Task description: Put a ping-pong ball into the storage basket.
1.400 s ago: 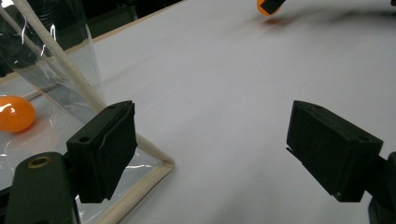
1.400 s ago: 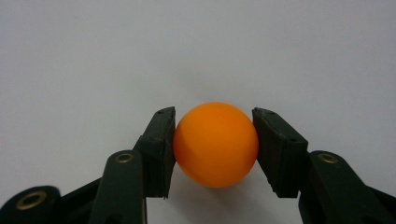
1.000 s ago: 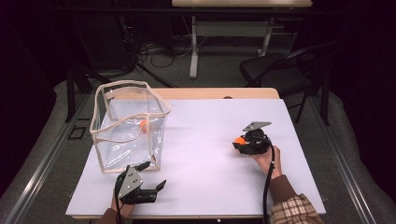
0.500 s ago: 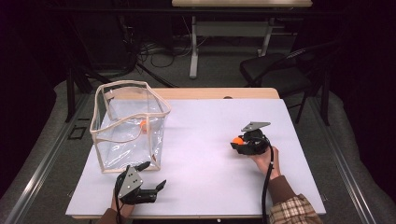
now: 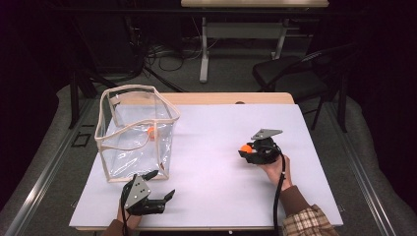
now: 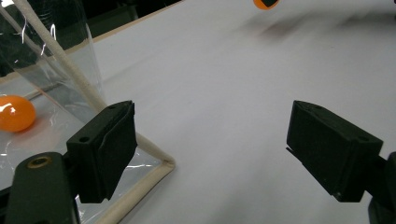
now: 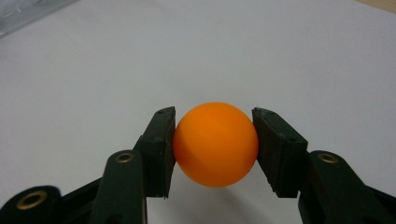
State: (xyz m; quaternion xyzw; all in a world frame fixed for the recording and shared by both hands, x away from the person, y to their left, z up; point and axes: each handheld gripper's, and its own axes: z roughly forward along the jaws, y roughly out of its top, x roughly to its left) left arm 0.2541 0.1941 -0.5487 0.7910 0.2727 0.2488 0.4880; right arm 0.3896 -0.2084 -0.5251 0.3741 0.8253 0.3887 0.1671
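Right gripper point(image 7: 215, 144) pinches smooth matte orange ball point(image 7: 215, 143), frame centre. Left gripper point(image 6: 210, 149) spread wide, lower frame, beside clear plastic bag point(image 5: 135, 137) w/ cream piping; 2nd ball point(image 6: 16, 113) inside.

Bare white table point(image 5: 211, 162) lies open between both tongs; the clear open-topped bag point(image 5: 135, 132) blocks the left-rear corner

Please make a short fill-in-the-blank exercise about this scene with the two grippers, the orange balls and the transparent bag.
1. The right gripper is shut on an orange ____.
2. The fingers of the left gripper are ____.
3. A second orange ball lies inside the clear ____.
4. The clear bag stands on the person's ____ side.

Missing words: ball; open; bag; left
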